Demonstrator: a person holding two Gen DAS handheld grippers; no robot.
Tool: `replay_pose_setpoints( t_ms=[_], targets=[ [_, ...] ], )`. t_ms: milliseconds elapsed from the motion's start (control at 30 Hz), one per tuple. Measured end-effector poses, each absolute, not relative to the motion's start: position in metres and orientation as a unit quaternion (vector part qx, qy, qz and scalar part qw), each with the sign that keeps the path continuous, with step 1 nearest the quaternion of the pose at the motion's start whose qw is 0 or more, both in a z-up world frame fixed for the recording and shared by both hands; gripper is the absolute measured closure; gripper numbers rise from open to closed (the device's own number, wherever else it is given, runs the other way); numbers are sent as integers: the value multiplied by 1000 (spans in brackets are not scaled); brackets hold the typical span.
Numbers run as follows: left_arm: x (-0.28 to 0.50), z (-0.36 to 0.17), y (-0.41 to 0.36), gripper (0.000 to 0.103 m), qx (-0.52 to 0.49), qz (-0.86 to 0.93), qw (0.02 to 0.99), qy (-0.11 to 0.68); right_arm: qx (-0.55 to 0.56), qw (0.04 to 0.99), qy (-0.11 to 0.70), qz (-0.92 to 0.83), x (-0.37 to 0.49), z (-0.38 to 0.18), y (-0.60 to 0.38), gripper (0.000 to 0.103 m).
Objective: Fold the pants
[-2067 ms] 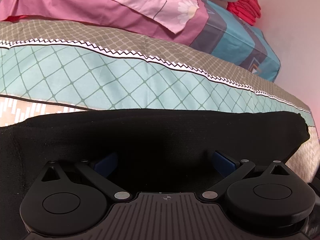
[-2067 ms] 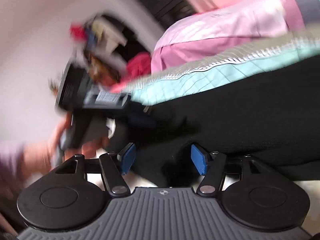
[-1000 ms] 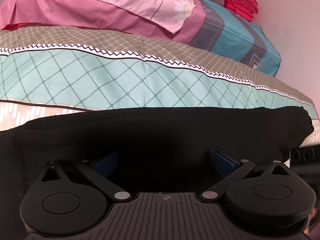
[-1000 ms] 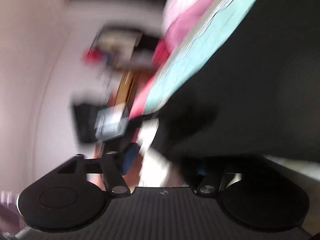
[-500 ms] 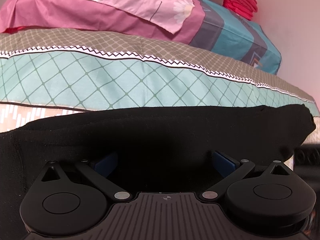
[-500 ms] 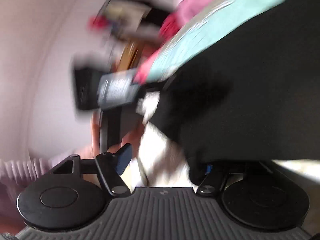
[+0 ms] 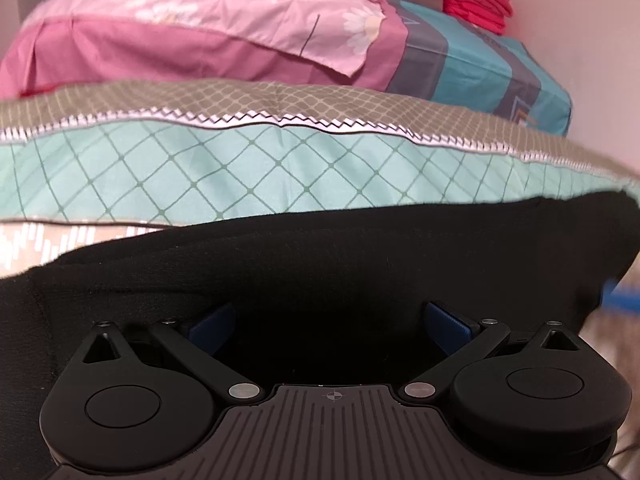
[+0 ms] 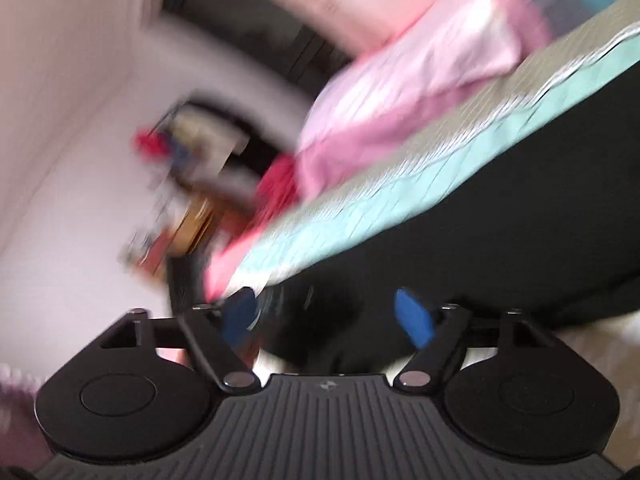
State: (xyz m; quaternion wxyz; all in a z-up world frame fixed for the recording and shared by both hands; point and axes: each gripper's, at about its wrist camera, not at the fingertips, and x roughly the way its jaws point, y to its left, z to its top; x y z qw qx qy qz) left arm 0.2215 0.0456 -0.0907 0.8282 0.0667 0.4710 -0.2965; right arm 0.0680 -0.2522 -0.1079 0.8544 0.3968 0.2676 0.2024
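The black pants (image 7: 360, 264) lie across the patterned bed cover (image 7: 240, 172). My left gripper (image 7: 329, 322) hovers low over them, tilted down. Its blue pads (image 7: 212, 322) stand wide apart and open, with the cloth lying under and between them. The right wrist view is blurred by motion. My right gripper (image 8: 326, 316) sits at the left end of the pants (image 8: 500, 248) with its jaws opening. A dark fold of the cloth lies between its pads (image 8: 414, 316), and they do not press on it. A blue blur (image 7: 620, 296) shows at the pants' right end.
A pink pillow (image 7: 200, 20) and a blue and grey one (image 7: 500, 68) lie at the head of the bed, with folded red cloth (image 7: 480, 4) on top. A pale wall runs along the right. A cluttered shelf (image 8: 192, 152) stands beyond the bed's end.
The right gripper has swung up and rolled. Its right pad, hidden under the black cloth before, now shows with the jaws spread. The left gripper has stayed over the pants.
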Motion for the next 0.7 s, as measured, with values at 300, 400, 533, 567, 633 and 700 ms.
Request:
replay_pose_setpoints(
  t_ms=[300,400,533,567,633,700],
  targets=[
    [200,-97,32,0,129,-267,854,427,436,877,201,22,55,-137,-388,58],
    [199,-97,31,0,132,-263,857,424,475,866,145,-60,29,-140,-454,63],
    [197,-98,23,0,132,-242,860,428,497,838,98,-204,5,-127,-491,48],
    [198,-98,20,0,133,-237,861,430,477,852,98,-194,5,-120,-481,30],
    [199,-98,18,0,135,-229,861,435,440,877,128,-147,9,-110,-459,27],
    [200,-97,15,0,139,-222,859,440,454,871,165,-94,6,-119,-457,30]
  ],
)
